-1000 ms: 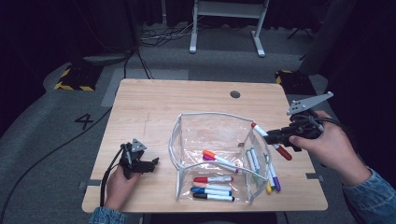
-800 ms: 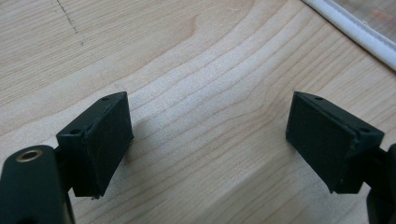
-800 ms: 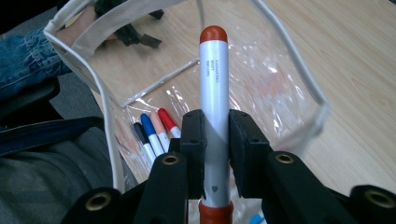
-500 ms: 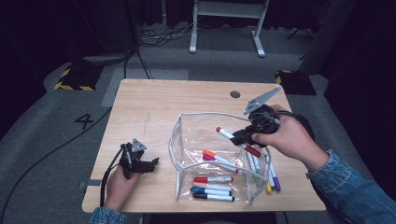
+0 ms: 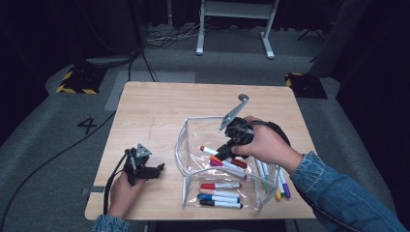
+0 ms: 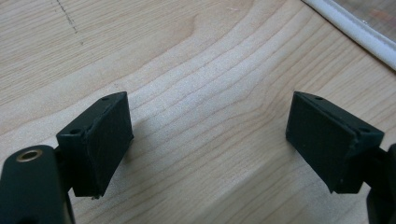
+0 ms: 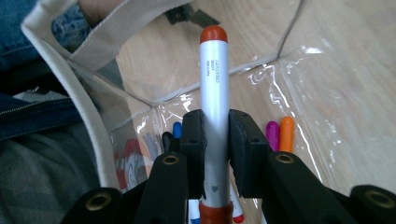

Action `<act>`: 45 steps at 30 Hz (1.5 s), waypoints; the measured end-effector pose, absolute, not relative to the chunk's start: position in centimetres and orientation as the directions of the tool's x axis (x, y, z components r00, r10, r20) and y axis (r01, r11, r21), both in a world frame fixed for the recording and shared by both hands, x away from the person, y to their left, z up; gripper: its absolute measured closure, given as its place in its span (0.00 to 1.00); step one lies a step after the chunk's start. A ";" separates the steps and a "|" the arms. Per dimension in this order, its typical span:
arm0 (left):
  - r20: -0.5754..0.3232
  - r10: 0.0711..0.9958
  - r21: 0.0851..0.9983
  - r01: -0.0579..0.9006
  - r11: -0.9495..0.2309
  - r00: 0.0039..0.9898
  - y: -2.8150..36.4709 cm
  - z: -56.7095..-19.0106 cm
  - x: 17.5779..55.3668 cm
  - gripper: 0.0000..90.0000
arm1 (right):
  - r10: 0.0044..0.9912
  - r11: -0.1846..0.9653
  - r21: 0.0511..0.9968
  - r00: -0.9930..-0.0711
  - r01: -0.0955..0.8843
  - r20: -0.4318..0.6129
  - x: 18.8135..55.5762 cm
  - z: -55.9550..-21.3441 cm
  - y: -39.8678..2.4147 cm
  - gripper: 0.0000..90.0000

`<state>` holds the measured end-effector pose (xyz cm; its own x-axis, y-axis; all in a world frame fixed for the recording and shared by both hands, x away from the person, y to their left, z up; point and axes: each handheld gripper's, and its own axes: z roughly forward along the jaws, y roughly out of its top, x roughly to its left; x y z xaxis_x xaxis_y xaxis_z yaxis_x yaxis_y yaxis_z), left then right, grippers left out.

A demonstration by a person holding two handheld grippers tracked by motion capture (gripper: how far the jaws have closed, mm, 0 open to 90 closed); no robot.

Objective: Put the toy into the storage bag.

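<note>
Red-capped marker (image 7: 214, 112), clenched in the right hand-held gripper (image 5: 223, 153), has travelled from the surface's (image 5: 159, 111) 3 o'clock edge to over the clear pouch (image 5: 186, 145) mouth, so drop-in looks imminent; left hand-held gripper (image 5: 153, 170) idles released at 8 o'clock.

Even overhead light falls on the pale wooden table (image 5: 159, 111), while the floor and room beyond it sink into near-black. The high view is soft and low in detail throughout. In the left gripper view the wood grain is sharp between the 2 black pads (image 6: 105, 140), each casting a faint, diffuse shadow just beside it. In the right gripper view the marker (image 7: 214, 93) clamped in the right gripper (image 7: 215, 154) is crisp; white glare streaks the clear pouch (image 7: 299, 79) beyond it, and the denim to its left blurs.
</note>
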<state>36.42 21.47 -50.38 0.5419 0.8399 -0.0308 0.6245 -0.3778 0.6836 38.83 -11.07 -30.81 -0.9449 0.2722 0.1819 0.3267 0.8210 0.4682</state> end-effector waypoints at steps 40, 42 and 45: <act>-0.032 0.838 0.683 0.624 -0.379 0.544 21.5 -50.4 36.5 0.16 | 0.273 0.943 0.082 -0.888 0.324 0.370 40.2 -41.5 -8.5 0.85; -0.030 0.837 0.682 0.623 -0.383 0.547 21.5 -50.4 36.5 0.16 | 0.270 0.938 0.100 -0.881 0.332 0.388 40.2 -41.8 -8.6 0.70; -0.030 0.836 0.683 0.622 -0.383 0.548 21.5 -50.4 36.5 0.16 | 0.299 0.915 0.166 -0.893 0.369 0.338 40.4 -41.5 -8.9 0.59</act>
<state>36.53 21.48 -50.37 0.5475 0.8363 -0.0299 0.6218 -0.3827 0.6833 40.39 -8.86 -41.49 -0.8926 0.2988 0.3377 0.3689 0.9146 0.1657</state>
